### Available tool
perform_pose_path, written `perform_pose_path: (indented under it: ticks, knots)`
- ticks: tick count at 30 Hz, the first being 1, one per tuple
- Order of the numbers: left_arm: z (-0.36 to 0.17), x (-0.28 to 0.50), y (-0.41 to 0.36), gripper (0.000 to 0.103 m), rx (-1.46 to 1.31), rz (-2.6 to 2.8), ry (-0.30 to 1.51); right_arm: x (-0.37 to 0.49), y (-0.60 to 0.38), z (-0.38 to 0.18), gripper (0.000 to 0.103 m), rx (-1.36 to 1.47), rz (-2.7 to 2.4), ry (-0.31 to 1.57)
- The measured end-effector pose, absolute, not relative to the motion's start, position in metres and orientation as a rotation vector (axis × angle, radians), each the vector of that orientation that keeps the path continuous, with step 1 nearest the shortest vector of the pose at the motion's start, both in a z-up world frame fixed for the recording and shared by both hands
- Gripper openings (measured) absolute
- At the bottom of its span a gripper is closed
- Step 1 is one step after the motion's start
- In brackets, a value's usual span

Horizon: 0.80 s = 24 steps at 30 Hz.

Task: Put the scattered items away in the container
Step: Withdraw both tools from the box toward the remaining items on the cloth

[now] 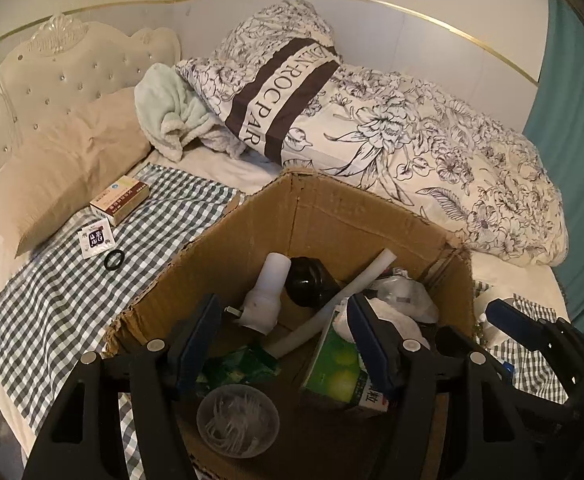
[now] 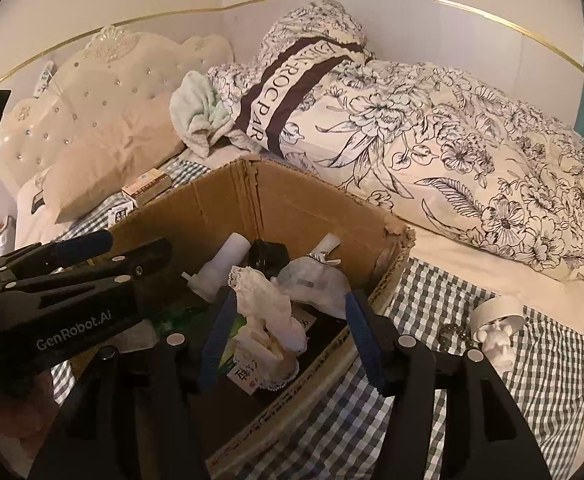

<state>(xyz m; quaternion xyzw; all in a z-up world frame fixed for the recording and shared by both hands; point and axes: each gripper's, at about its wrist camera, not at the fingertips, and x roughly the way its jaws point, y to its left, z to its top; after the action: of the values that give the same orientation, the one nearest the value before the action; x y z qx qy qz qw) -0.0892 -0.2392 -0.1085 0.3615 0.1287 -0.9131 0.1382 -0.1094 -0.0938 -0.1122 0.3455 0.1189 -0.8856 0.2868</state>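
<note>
An open cardboard box (image 1: 332, 208) (image 2: 196, 208) sits on the checked cloth on a bed. It holds a white bottle (image 1: 266, 296), a black jar (image 1: 310, 286), a white tube (image 1: 332, 308), a green carton (image 1: 334, 368), a clear lidded cup (image 1: 238, 420) and crumpled white cloth (image 2: 268, 320). My left gripper (image 1: 284, 344) is open and empty over the box. My right gripper (image 2: 288, 340) is open over the box's right side, just above the white cloth. On the cloth lie a medicine box (image 1: 120, 200), a sachet (image 1: 96, 238), a black ring (image 1: 115, 259), a white figurine (image 2: 496, 344) and beads (image 2: 456, 336).
A beige pillow (image 1: 72, 164) and tufted headboard (image 1: 60, 72) lie to the left. A floral duvet (image 2: 452, 152) and a pale green towel (image 1: 172, 112) lie behind the box. A teal curtain (image 1: 572, 128) hangs at the right.
</note>
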Motion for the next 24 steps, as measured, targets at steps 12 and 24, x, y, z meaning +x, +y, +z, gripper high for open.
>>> perform_pose_path:
  ticks: [12,24]
  knots:
    - [-0.075,-0.068,-0.216,0.09,0.937,-2.675,0.332,-0.085,-0.061,-0.08,0.068,0.833,-2.414,0.266]
    - [-0.046,-0.048,-0.185,0.103,0.851,-2.733,0.272,-0.07,-0.015,-0.057,0.088,0.783,-2.495,0.224]
